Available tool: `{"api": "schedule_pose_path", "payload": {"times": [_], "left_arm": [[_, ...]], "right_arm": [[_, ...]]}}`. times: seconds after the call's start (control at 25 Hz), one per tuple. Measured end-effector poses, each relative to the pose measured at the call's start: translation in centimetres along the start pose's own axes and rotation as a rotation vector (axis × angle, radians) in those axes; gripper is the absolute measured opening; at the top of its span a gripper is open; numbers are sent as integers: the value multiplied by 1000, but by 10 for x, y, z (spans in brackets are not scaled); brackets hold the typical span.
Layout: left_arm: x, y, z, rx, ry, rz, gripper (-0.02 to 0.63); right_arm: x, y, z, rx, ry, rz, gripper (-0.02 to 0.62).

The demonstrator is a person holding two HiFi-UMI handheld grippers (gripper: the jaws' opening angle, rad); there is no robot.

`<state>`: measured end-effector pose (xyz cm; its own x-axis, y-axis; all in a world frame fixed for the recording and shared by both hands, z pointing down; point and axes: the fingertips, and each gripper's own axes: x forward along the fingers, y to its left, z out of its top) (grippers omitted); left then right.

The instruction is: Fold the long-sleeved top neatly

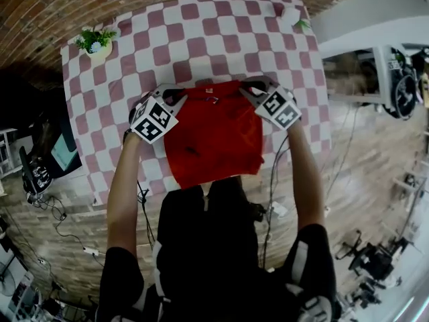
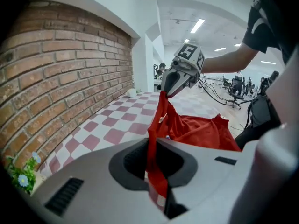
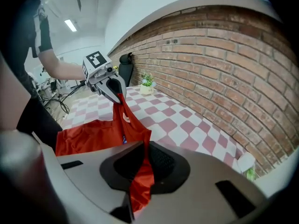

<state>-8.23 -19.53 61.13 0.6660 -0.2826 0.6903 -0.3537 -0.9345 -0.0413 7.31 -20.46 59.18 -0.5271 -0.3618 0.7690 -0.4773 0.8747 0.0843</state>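
A potted plant (image 1: 96,42) and a white object (image 1: 289,14) sit at the far corners of the checkered counter (image 1: 221,39), well apart from the red long-sleeved top (image 1: 214,139) at its near middle. Both arms reach forward with the left hand-held gripper (image 1: 179,96) and right hand-held gripper (image 1: 248,91) angled down, each clamped on an upper corner of the top. Only the gripper views show that edge held taut above the counter while the rest lies below.

Red-and-white checked desk (image 1: 201,39) set against brick wall (image 1: 67,5), small potted plant (image 1: 95,42) at far left corner, small white object (image 1: 293,15) with green sprig at far right, red top (image 1: 214,139) partly resting near front edge
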Motion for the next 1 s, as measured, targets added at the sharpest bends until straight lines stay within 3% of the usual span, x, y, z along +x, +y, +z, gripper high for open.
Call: {"api": "schedule_pose_path", "payload": {"times": [0.6, 1.0], "left_arm": [[-61, -138, 16, 89, -24, 37, 26], [-62, -239, -16, 40, 16, 79, 28]], "right_arm": [[-93, 113, -29, -52, -74, -12, 35], [-122, 196, -84, -105, -61, 44, 35]]}}
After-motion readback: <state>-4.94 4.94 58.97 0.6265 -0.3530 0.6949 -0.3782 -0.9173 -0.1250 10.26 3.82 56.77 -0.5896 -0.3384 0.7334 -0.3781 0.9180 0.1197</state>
